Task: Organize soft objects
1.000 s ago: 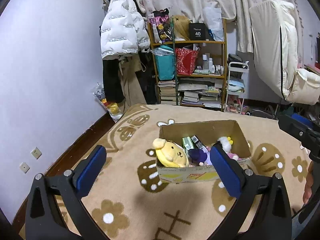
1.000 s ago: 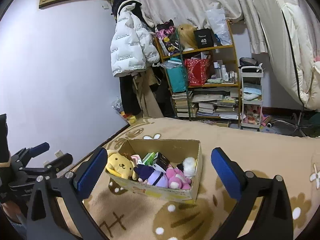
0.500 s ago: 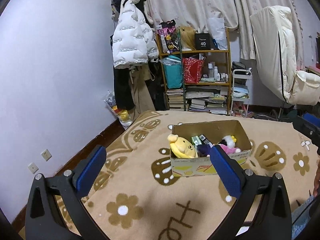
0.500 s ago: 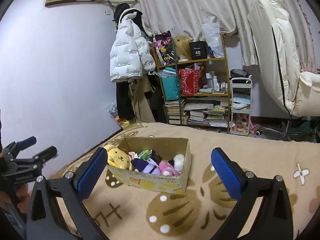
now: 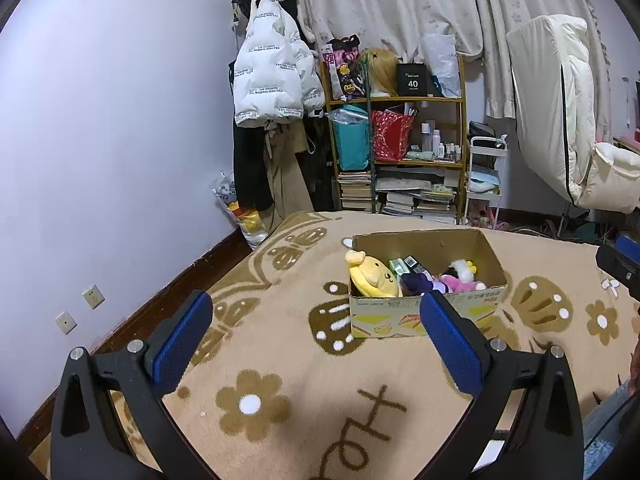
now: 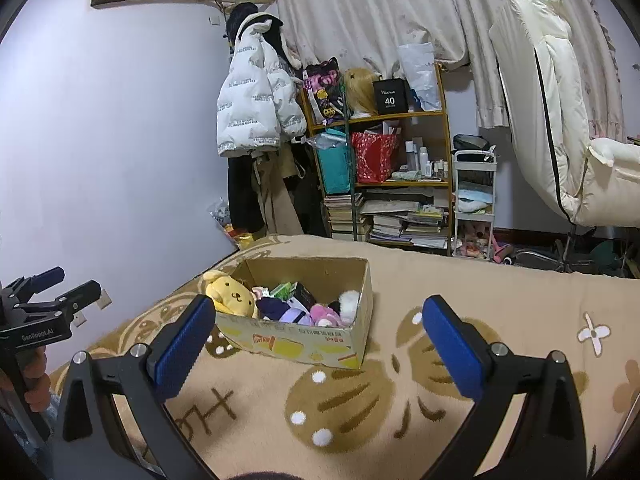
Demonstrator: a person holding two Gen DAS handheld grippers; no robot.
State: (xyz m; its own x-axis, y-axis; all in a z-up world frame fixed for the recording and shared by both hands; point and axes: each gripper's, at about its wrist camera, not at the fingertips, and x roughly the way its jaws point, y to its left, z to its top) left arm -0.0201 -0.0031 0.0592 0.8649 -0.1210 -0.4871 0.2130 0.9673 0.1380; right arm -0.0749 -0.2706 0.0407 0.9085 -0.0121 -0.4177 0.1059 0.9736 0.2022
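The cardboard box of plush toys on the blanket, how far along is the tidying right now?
Done: the yellow dog plush, a pink plush and other soft items already sit in the cardboard box on the blanket.

In hand: nothing. The left gripper and right gripper are both open and empty, short of the box.

Left: no loose soft toys show on the blanket, so little visibly remains.
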